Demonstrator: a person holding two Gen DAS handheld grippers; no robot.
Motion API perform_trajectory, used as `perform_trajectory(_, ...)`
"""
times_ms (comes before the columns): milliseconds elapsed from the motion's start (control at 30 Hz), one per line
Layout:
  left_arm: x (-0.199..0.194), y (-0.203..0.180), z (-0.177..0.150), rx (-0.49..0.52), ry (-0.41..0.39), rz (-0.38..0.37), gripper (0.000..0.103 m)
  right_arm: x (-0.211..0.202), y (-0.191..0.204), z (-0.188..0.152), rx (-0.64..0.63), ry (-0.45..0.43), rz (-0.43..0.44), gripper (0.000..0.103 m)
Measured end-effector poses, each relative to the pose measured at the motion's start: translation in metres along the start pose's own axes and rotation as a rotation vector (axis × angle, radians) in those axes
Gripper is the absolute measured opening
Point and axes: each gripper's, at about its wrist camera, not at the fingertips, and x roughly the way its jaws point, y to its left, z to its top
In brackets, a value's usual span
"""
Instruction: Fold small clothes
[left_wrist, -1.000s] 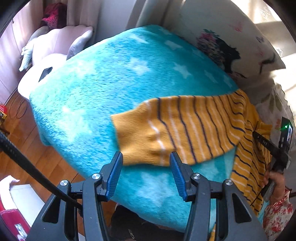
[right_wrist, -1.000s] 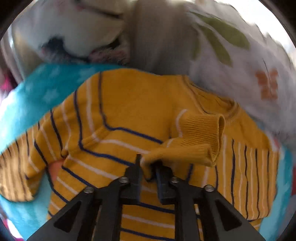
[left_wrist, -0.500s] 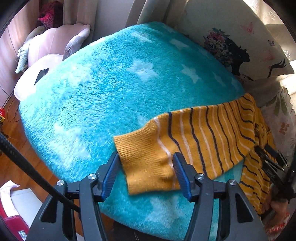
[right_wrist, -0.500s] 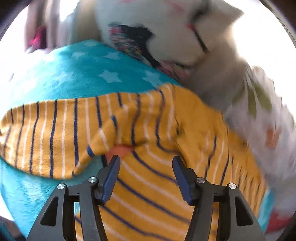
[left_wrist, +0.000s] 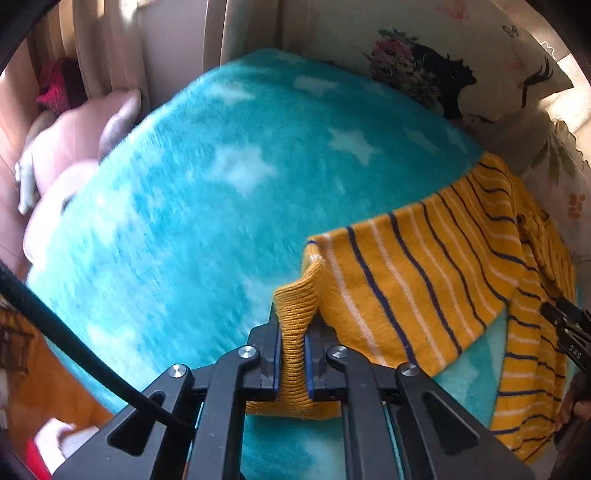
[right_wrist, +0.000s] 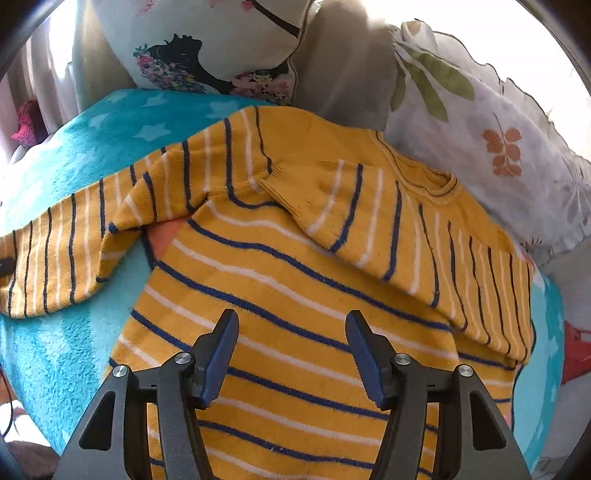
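Note:
A small yellow sweater (right_wrist: 295, 280) with navy and white stripes lies on a turquoise star blanket (left_wrist: 221, 192). Its right sleeve (right_wrist: 388, 221) is folded across the chest. Its left sleeve (left_wrist: 413, 273) stretches out to the left over the blanket. My left gripper (left_wrist: 293, 354) is shut on that sleeve's ribbed cuff (left_wrist: 295, 314) and lifts it a little. My right gripper (right_wrist: 291, 354) is open and empty, just above the sweater's lower body; it also shows in the left wrist view (left_wrist: 569, 332) at the right edge.
Printed pillows (right_wrist: 207, 48) and a leaf-patterned pillow (right_wrist: 480, 129) lie against the back and right of the sweater. A pink armchair (left_wrist: 70, 147) stands left of the bed. Wooden floor (left_wrist: 44, 373) lies below the blanket's left edge.
My left gripper has closed on the left sleeve's cuff and raised it. My right gripper let go of the right sleeve, now folded over the chest, and drew back open.

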Motion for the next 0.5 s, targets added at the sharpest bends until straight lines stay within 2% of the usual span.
perform_trajectory(100,-0.009,0.021,0.028,-0.014,-0.07,0.092,0.009,-0.002,0.005,0.003,-0.011,-0.005,0.009,0.065)
perform_trajectory(200,-0.01,0.041,0.059,-0.047,-0.113,0.142,0.013,-0.001,0.017,0.009,-0.034,-0.004,0.035,0.065)
perform_trajectory(267,-0.01,0.054,0.075,-0.088,-0.123,0.161,0.026,0.001,0.031,0.016,-0.062,-0.003,0.057,0.065)
perform_trajectory(333,-0.018,0.067,0.082,-0.151,-0.159,0.152,0.031,0.001,0.051,0.024,-0.106,-0.011,0.086,0.065)
perform_trajectory(433,-0.037,0.089,0.077,-0.232,-0.211,0.142,0.055,-0.004,0.094,0.04,-0.199,-0.036,0.15,0.065)
perform_trajectory(500,-0.043,0.1,0.07,-0.279,-0.219,0.138,0.058,-0.01,0.13,0.05,-0.275,-0.054,0.212,0.065)
